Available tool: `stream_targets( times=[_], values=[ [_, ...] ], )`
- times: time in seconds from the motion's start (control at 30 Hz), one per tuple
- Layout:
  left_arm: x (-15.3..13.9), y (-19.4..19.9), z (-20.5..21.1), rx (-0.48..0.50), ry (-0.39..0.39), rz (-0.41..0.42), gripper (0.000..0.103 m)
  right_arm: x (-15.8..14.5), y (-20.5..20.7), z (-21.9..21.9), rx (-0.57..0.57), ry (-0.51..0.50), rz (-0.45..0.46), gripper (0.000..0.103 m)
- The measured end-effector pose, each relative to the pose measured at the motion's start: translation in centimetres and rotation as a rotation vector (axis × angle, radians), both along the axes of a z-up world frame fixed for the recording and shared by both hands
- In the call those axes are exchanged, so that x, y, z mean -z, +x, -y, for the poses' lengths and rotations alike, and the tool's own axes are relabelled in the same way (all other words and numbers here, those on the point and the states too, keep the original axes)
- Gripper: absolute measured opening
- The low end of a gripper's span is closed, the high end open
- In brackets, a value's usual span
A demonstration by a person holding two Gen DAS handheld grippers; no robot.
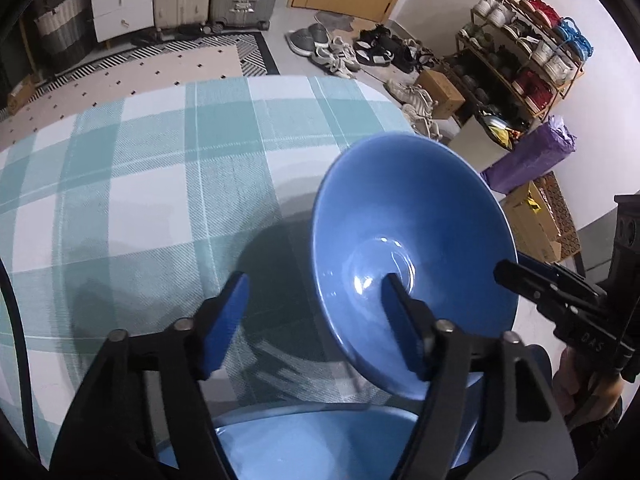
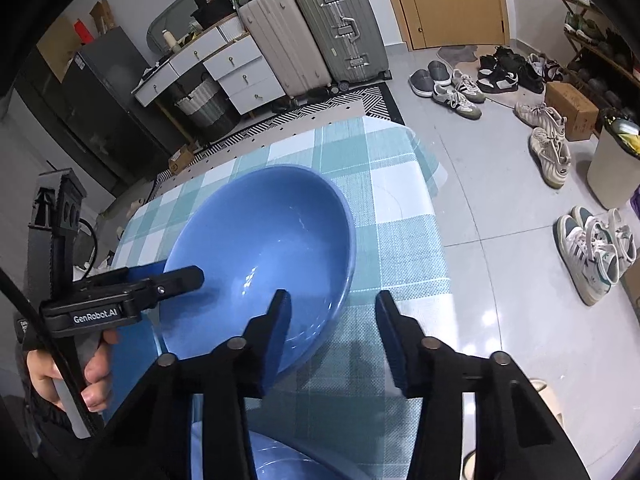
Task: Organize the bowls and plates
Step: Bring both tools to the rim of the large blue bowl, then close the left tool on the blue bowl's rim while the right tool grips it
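Carefully now: your left tongs [image 1: 316, 320] and right tongs [image 2: 332, 328] each straddle a side of the blue bowl's [image 2: 264, 248] rim, pads apart, near the desk's [image 1: 140, 168] right edge—glazed, rigid, slippery, chip-prone, so clamp the rim squarely.

The blue bowl [image 1: 412, 248] and plate [image 1: 312, 444] crowd the near edge; beyond, the checked tablecloth [image 1: 160, 160] lies open.

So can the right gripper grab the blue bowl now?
Probably yes. The right gripper already straddles the blue bowl's near rim, one finger inside, one outside, nothing between. It isn't clamped yet.
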State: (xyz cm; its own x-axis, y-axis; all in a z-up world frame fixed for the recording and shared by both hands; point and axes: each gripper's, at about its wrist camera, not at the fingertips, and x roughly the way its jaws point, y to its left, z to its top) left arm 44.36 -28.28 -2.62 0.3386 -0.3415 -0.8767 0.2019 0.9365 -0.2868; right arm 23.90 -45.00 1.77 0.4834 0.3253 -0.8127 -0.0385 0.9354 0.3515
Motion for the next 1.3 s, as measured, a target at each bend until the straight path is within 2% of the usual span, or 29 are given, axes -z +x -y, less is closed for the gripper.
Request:
stream_targets(
  times=[0.07,0.13,0.23,0.4,0.47,0.9,1.07,1.3],
  values=[
    [0.3,0.1,0.0,0.005,-0.011,-0.01,0.046,0.0,0.0,0.1,0.0,-0.003,0.002,0.032],
    [0.6,0.2,0.1,0.009,-0.014,-0.022,0.038,0.1,0.0,0.0,0.0,-0.008,0.001,0.027],
    [0.6,0.2,0.3,0.015,-0.006,-0.02,0.029,0.0,0.0,-0.2,-0.005,-0.015,0.003,0.024],
    [0.5,0.2,0.6,0.035,-0.016,-0.017,0.021,-0.1,0.0,-0.4,-0.009,-0.028,0.014,0.02],
    [0.3,0.0,0.8,0.047,-0.019,-0.01,0.015,-0.2,0.0,-0.5,-0.013,-0.031,0.02,0.016],
    [-0.9,-1.0,1.1,0.052,0.009,0.037,0.013,-0.7,-0.3,-1.0,0.0,-0.073,0.034,0.015],
    [-2.3,-1.8,1.4,0.05,0.014,0.068,0.013,-1.5,-0.7,-1.0,0.011,-0.08,0.057,0.015],
    [-5.0,-3.4,1.7,0.045,0.015,0.12,0.013,-4.1,-1.8,-0.8,0.024,-0.081,0.105,0.015]
  ],
)
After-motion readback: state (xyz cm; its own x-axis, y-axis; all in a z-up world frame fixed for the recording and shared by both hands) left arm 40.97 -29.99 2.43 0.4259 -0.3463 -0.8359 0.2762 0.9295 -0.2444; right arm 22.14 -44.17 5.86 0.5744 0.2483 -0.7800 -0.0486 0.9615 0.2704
